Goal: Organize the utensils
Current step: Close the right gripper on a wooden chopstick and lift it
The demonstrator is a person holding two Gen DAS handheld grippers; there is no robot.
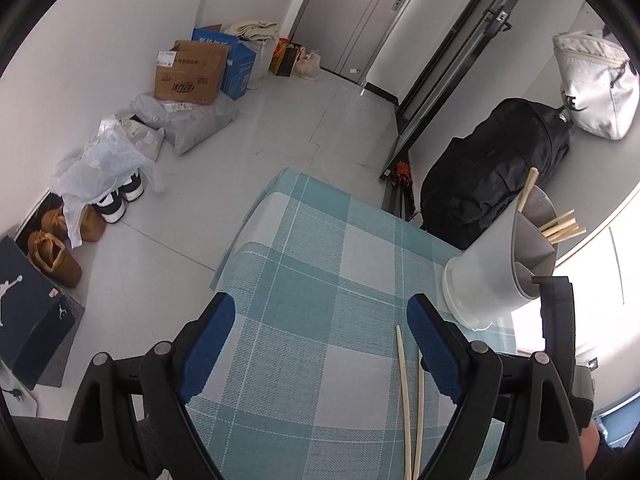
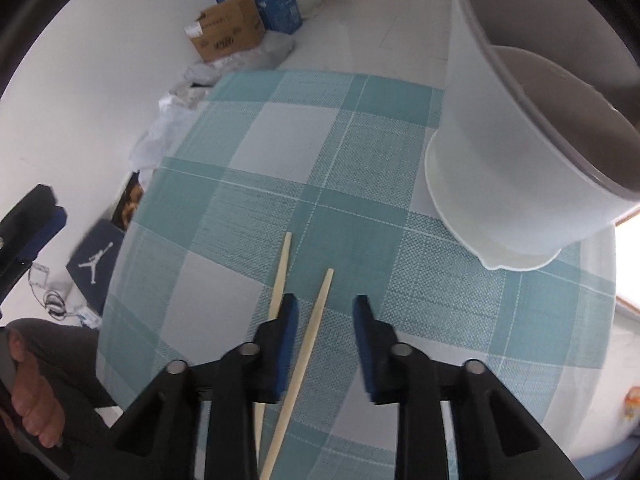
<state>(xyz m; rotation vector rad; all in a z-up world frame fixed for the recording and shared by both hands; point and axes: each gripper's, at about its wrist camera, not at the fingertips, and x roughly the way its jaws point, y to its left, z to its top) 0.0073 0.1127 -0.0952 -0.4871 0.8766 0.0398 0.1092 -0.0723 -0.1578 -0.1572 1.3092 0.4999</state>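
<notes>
Two loose wooden chopsticks (image 1: 408, 408) lie side by side on the teal checked tablecloth (image 1: 312, 280). A grey-white utensil holder (image 1: 496, 268) stands at the table's right side with several chopsticks (image 1: 558, 226) in it. My left gripper (image 1: 320, 320) is open and empty over the cloth, the chopsticks beside its right finger. In the right wrist view my right gripper (image 2: 326, 308) is open low over the table. One chopstick (image 2: 308, 356) lies between its fingers and the other chopstick (image 2: 282, 268) passes under its left finger. The holder (image 2: 516, 168) stands close ahead on the right.
The table edge (image 1: 244, 220) drops to a white floor on the left. Shoes (image 1: 56, 248), plastic bags (image 1: 108, 156) and cardboard boxes (image 1: 192, 74) line the wall. A black bag (image 1: 496, 172) and a white bag (image 1: 596, 80) sit behind the table. A person's hand (image 2: 32, 400) is at lower left.
</notes>
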